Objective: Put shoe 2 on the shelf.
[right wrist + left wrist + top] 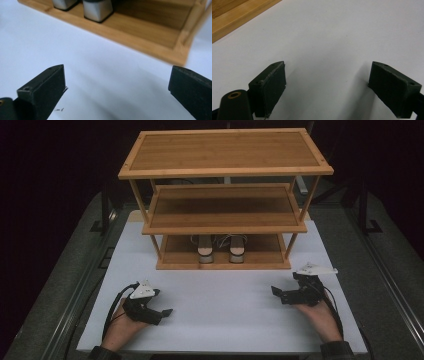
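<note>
A pair of tan heeled shoes (220,250) stands side by side on the bottom shelf of a three-tier bamboo rack (225,170) at the back of the white table (220,320). Both upper shelves are bare. My left gripper (161,309) rests low over the table at the front left, jaws wide apart with nothing between them (327,67). My right gripper (281,292) sits at the front right, angled toward the rack, open and empty (117,70). In the right gripper view the shoes' silver heels (97,10) stand just inside the rack's front rail (150,42).
A corner of the rack's base (234,15) lies ahead and to the left in the left gripper view. Bare white tabletop spreads between the two grippers and the rack. Dark floor and metal rails (75,300) flank the table.
</note>
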`<state>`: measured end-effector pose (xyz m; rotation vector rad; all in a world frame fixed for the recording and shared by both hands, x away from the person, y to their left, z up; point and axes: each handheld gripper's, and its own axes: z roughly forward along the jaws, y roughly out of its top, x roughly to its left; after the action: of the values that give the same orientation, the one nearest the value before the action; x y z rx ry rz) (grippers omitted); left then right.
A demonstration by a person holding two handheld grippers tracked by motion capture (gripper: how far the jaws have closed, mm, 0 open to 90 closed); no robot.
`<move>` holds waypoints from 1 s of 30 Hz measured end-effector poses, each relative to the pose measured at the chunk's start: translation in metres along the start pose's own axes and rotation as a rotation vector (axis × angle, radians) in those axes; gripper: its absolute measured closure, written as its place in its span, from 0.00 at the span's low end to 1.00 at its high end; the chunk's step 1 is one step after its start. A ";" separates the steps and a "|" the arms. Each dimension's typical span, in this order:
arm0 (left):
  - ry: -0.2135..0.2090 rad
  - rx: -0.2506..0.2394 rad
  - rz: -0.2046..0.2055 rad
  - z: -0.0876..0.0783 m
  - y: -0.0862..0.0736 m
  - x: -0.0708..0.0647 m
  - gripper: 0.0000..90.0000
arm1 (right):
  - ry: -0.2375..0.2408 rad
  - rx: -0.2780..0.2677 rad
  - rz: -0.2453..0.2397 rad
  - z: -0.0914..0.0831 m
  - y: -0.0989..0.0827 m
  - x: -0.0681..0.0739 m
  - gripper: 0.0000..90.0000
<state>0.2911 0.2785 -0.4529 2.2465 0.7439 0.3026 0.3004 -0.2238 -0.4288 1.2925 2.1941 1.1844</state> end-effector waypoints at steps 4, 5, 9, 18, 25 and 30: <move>0.000 0.001 0.001 0.000 0.000 0.000 0.15 | -0.016 0.008 0.011 -0.015 -0.019 -0.001 0.01; 0.000 0.000 0.000 0.000 0.000 0.000 0.15 | -0.017 0.012 0.011 -0.017 -0.022 0.000 0.01; 0.000 0.000 0.000 0.000 0.000 0.000 0.15 | -0.032 0.044 0.010 -0.024 -0.034 0.000 0.01; 0.000 0.000 0.000 0.000 0.000 0.000 0.15 | -0.099 0.144 -0.011 -0.032 -0.060 -0.005 0.01; 0.001 0.001 0.002 0.000 0.000 0.000 0.15 | -0.123 0.158 -0.033 -0.030 -0.061 -0.002 0.00; 0.000 0.001 0.001 0.000 0.000 0.000 0.15 | -0.123 0.156 -0.033 -0.030 -0.061 -0.002 0.00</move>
<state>0.2911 0.2785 -0.4529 2.2479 0.7432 0.3032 0.2478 -0.2549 -0.4592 1.3466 2.2452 0.9108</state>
